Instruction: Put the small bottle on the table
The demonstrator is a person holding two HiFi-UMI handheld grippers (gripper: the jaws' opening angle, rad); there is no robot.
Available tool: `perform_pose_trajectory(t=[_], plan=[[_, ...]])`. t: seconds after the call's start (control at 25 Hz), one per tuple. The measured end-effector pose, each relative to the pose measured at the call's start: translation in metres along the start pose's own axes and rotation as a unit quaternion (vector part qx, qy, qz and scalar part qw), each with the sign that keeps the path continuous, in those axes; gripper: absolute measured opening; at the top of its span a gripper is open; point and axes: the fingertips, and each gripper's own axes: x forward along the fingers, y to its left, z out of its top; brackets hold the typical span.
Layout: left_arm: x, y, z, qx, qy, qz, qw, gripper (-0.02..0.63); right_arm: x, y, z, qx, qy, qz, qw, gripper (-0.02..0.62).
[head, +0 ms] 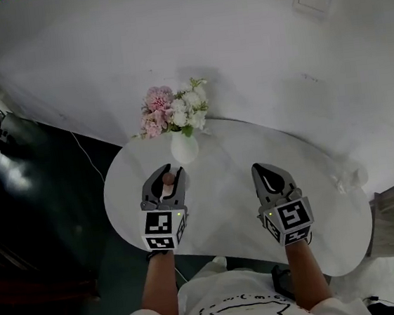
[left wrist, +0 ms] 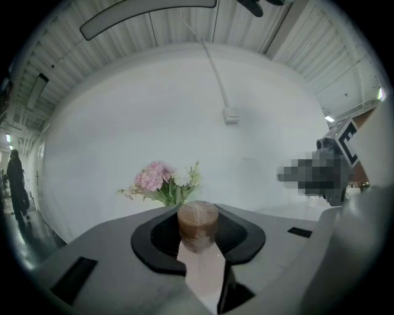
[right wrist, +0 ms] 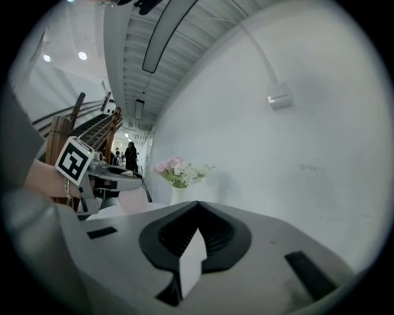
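Over the white table (head: 221, 186), we hold the small bottle (left wrist: 197, 223) clamped in our left gripper (head: 168, 173), right gripper (right wrist: 197, 209) closed on nothing; set-down and release apparently remain.

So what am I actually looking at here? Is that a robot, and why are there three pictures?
There is no robot arm here. A person holds a hand tool in each hand, a gripper with two fingers. The wide picture comes from a camera on the person's head, looking steeply down. The other two come from cameras riding on each gripper, looking along its fingers. Below is a white oval table with a white vase of pink and white flowers near its far edge. The left gripper has its fingers closed on a small bottle with a brown stopper, held over the table. The right gripper is shut and holds nothing.
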Motion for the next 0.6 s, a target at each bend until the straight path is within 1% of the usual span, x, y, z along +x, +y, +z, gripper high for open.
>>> perform_pose_trajectory(t=[0.28,0.6], plan=[[0.020,-0.004,-0.031,-0.009,0.030,-0.015,0.9994,0.116,0.014,0.007,-0.025,0.002,0.026,0.011,1.000,-0.008],[0.046,-0.004,-0.063,-0.024,0.062,-0.026,0.9974,0.117,0.027,0.006,-0.039,0.013,0.038,0.011,0.999,-0.008]])
